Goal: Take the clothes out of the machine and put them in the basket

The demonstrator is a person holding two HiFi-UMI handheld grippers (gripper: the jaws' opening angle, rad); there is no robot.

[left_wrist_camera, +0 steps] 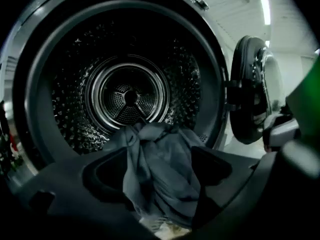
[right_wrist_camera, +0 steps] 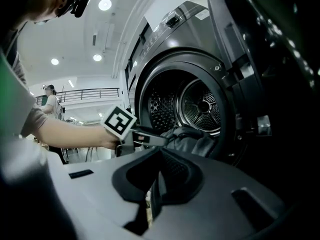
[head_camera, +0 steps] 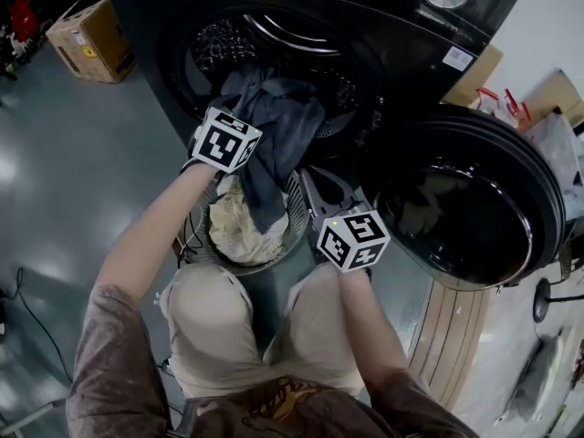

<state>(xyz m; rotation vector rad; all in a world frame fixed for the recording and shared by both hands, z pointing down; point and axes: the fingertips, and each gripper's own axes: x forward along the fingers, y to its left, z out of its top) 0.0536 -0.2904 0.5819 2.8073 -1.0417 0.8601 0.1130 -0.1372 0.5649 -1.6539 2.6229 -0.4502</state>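
Observation:
A grey garment (head_camera: 274,126) hangs out of the black machine's drum mouth (head_camera: 274,39) and trails down into the wire basket (head_camera: 295,210), which holds pale clothes (head_camera: 233,231). My left gripper (left_wrist_camera: 159,171) is at the drum mouth, jaws wide open, with the grey garment (left_wrist_camera: 165,144) draped loosely between them. Its marker cube (head_camera: 225,140) sits left of the cloth. My right gripper (right_wrist_camera: 159,156) stands over the basket's right side, jaws together with nothing in them. It looks toward the drum (right_wrist_camera: 202,106) and the left gripper (right_wrist_camera: 150,138).
The round machine door (head_camera: 456,208) is swung open to the right, close beside my right gripper's cube (head_camera: 351,238). A cardboard box (head_camera: 91,39) stands on the grey floor at the far left. The person's knees are right behind the basket.

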